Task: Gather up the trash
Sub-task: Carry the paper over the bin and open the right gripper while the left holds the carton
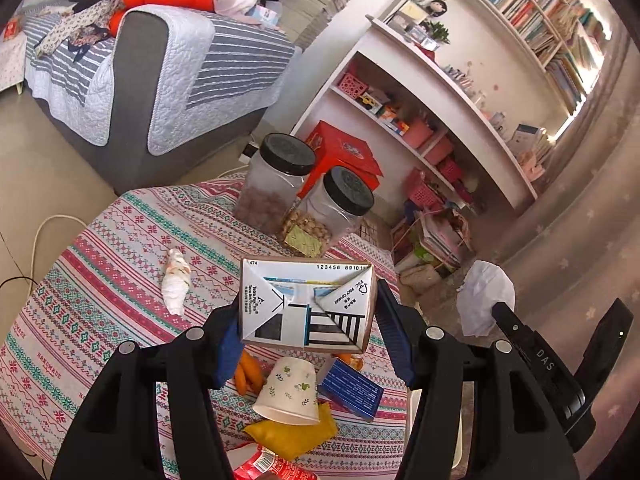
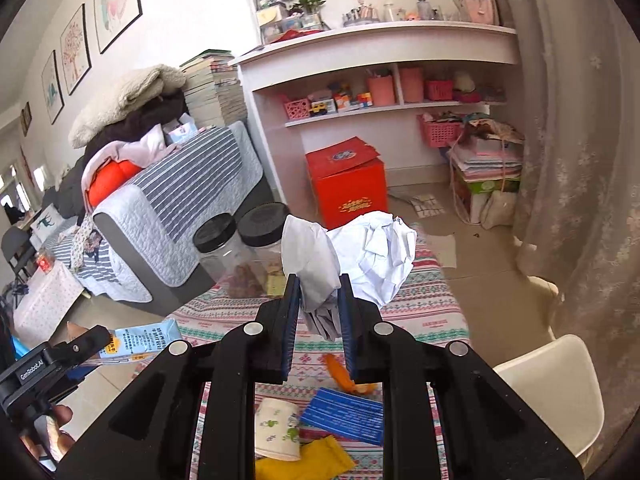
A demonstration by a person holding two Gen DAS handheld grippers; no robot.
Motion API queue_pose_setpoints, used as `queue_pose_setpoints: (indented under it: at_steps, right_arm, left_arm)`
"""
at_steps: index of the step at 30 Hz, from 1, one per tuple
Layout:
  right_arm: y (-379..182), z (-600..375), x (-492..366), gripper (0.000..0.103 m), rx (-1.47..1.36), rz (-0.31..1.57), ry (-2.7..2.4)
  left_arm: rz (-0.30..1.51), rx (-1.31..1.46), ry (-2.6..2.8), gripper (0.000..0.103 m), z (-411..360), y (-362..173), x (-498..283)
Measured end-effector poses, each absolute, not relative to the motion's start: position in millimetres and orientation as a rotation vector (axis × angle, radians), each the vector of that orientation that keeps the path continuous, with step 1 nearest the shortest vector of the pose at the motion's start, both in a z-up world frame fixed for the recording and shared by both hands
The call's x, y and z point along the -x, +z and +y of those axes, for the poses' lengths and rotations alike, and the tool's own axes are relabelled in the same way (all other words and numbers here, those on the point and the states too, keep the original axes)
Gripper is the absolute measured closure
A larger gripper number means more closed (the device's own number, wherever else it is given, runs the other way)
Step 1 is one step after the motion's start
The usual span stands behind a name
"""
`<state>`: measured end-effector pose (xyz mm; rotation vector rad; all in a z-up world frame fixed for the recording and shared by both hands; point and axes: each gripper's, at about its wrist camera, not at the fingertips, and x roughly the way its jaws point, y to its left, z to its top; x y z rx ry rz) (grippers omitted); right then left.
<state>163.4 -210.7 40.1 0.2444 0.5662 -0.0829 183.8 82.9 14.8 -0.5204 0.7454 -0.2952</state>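
Blue-padded fingers of the left gripper [image 1: 308,332] are clamped on a drink carton [image 1: 306,306], one pad on each side wall, its folded white end turned to the camera. The carton is lifted clear of the tabletop [image 1: 100,264], which wears a striped, patterned cloth. At 6 o'clock below the carton lie a paper cup [image 1: 288,392] on its side, a yellow packet [image 1: 292,432], orange peel [image 1: 248,372] and a blue box [image 1: 352,388]. At 9 o'clock from the carton a twisted tissue [image 1: 175,286] rests on the cloth. At 12 o'clock stand two clear jars [image 1: 276,184] with black lids, just beside each other.

The right gripper [image 2: 318,320] has its fingers pressed together on a wad of crumpled white paper [image 2: 360,260], which bulges up and to 1 o'clock above the pads, well off the tabletop. Seen from the left wrist, that same wad hangs at 3 o'clock from the carton, past the tabletop's edge. A red box [image 2: 348,184] sits on the floor beyond, under the white shelves [image 2: 380,44].
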Motion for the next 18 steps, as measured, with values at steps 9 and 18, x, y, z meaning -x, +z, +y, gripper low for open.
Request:
queue_pose_setpoints:
  at_steps: [9,18]
  right_arm:
    - [23.0,-294.8,-119.6,0.084,-0.247,0.584,-0.322]
    - [-22.4,-366.3,-92.5,0.08,-0.301,0.725,-0.542]
  left_arm:
    - [0.771,0.482,-0.362,0.045,37.1,6.9,-182.9]
    - [0.789,0.394,-0.438,0.045,-9.9,0.1,-172.1]
